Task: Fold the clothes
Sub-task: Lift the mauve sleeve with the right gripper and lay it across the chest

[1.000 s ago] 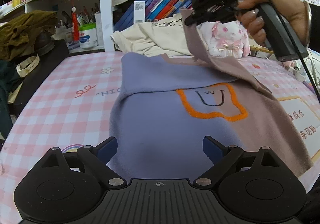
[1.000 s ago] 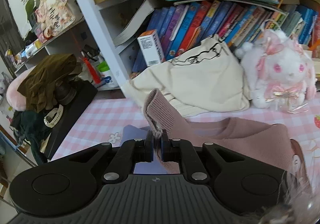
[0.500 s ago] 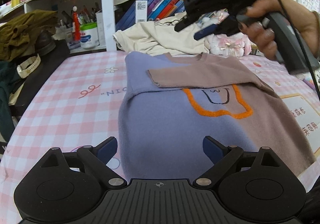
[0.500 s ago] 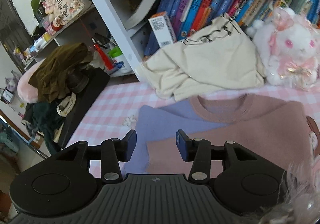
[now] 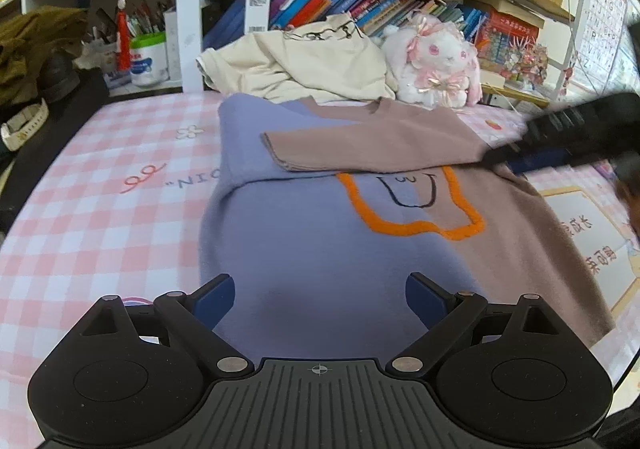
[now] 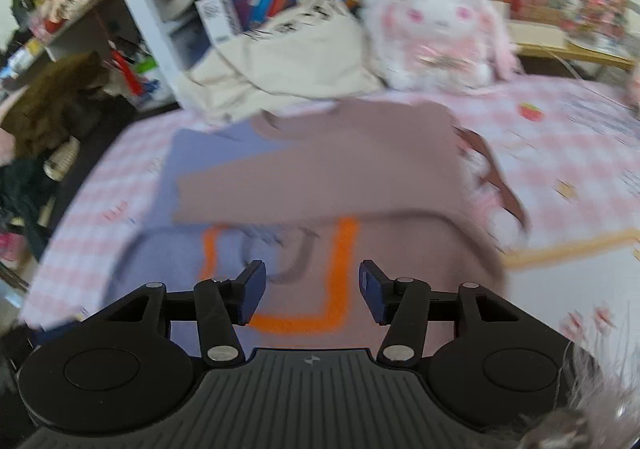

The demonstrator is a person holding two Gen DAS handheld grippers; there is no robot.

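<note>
A two-tone sweater (image 5: 320,233), lilac on one half and dusty pink on the other, lies flat on the pink checked surface (image 5: 100,185), its neckline toward the far edge where the bookshelf (image 5: 360,1) rises. The pink sleeve (image 5: 372,147) is folded across the chest and lies above an orange outlined patch (image 5: 416,227). The left gripper (image 5: 318,301) hangs over the near edge of the surface with its jaws spread wide; the lilac hem of the sweater lies beneath and between them, and nothing is pinched. The right gripper (image 6: 311,295) hovers above the middle of the sweater, its jaws opening with a clear gap and only the orange patch visible below that gap; no cloth sits between the pads. From the left wrist view the same gripper appears as a blurred dark shape at the right edge, just above the pink shoulder. A cream garment (image 5: 304,65) is heaped at the far edge behind the collar, touching a white plush rabbit (image 5: 436,65) beside it. Dark clothes (image 5: 36,49) are piled by the left edge.
</note>
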